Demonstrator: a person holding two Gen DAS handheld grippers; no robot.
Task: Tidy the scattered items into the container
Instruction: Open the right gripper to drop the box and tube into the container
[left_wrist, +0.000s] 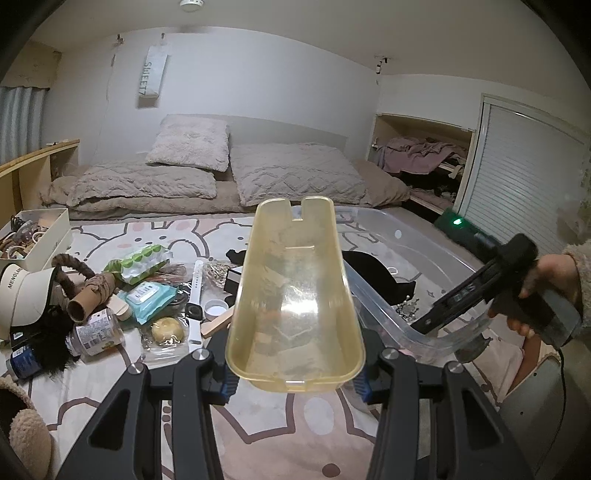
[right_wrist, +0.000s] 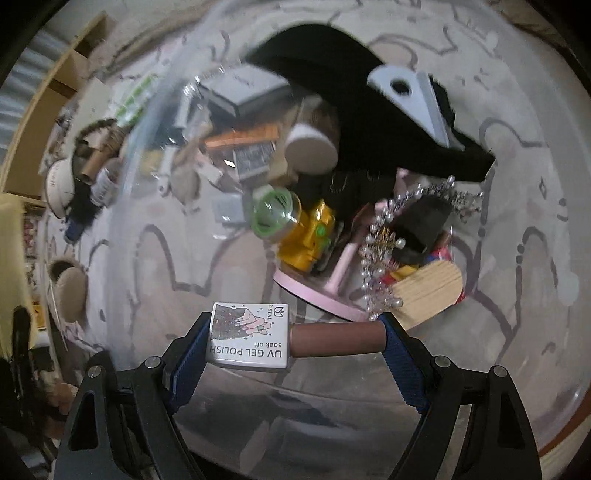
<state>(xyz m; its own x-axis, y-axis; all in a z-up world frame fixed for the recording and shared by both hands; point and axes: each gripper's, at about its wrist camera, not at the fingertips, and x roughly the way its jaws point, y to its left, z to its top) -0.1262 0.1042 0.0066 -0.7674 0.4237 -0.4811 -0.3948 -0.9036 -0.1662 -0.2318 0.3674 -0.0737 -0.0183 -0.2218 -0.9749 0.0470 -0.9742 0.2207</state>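
Observation:
My left gripper (left_wrist: 295, 373) is shut on a yellowish clear plastic tray (left_wrist: 293, 295), held lengthwise over the patterned bedspread. Behind it lies the large clear container (left_wrist: 406, 258), with black fabric (left_wrist: 373, 275) and a beaded piece inside. The right gripper (left_wrist: 476, 291), held by a hand, reaches down into the container. In the right wrist view my right gripper (right_wrist: 295, 341) is shut on a gel polish bottle (right_wrist: 295, 341) with a white label and brown cap, held crosswise above the container's contents: a black cloth (right_wrist: 354, 122), a pearl tiara (right_wrist: 380, 254), a yellow toy (right_wrist: 310, 236), a pink stand (right_wrist: 321, 295).
Left of the container lie scattered items: a wipes pack (left_wrist: 149, 295), a green snack bag (left_wrist: 142, 264), a white watch (left_wrist: 195, 295), a small bottle (left_wrist: 98, 332), a cardboard tube (left_wrist: 86, 301), a white visor (left_wrist: 26, 291). A white box (left_wrist: 40, 236) of hair ties stands at far left. Pillows sit behind.

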